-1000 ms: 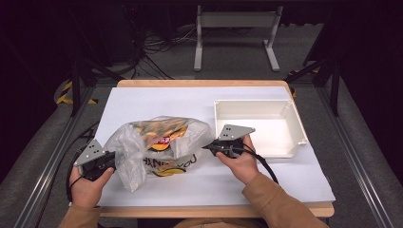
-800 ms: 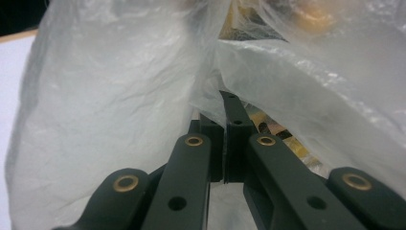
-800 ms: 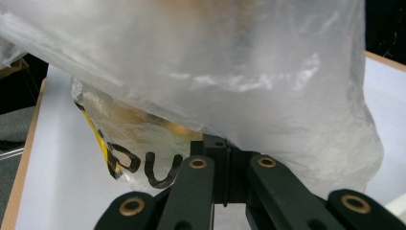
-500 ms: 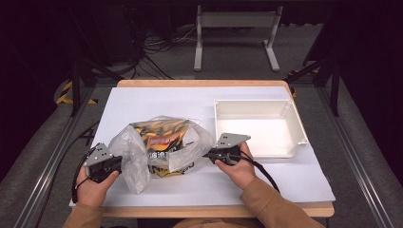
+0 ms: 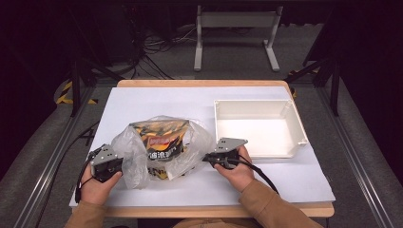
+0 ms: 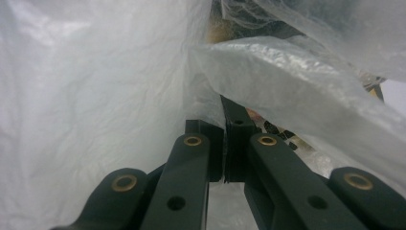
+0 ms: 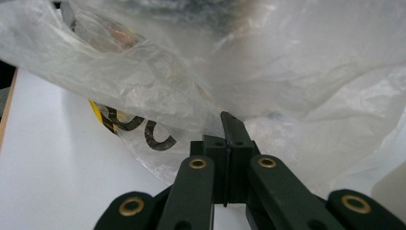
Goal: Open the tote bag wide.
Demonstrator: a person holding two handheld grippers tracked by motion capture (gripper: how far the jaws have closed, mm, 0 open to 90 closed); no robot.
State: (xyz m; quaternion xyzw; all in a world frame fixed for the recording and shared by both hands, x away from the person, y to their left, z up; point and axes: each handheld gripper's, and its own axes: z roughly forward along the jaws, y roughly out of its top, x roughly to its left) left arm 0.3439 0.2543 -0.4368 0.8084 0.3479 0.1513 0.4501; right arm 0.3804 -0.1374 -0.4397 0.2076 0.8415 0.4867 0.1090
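Both your grippers have lowered the bag (image 5: 159,149) onto the table (image 5: 294,183). Left gripper (image 6: 223,143) and right gripper (image 7: 229,143) stay clamped on its opposite edges. Film is thin, slippery, tearable; grip bunched rims.

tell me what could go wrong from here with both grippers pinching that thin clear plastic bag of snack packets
1. The left gripper and right gripper are each shut on a thin fold of the clear plastic bag; the film might tear or slip out.
2. The yellow-and-black snack packets sit loose inside, so they could slide or spill.
3. The white plastic bin stands close by, and the bag may snag on its rim.
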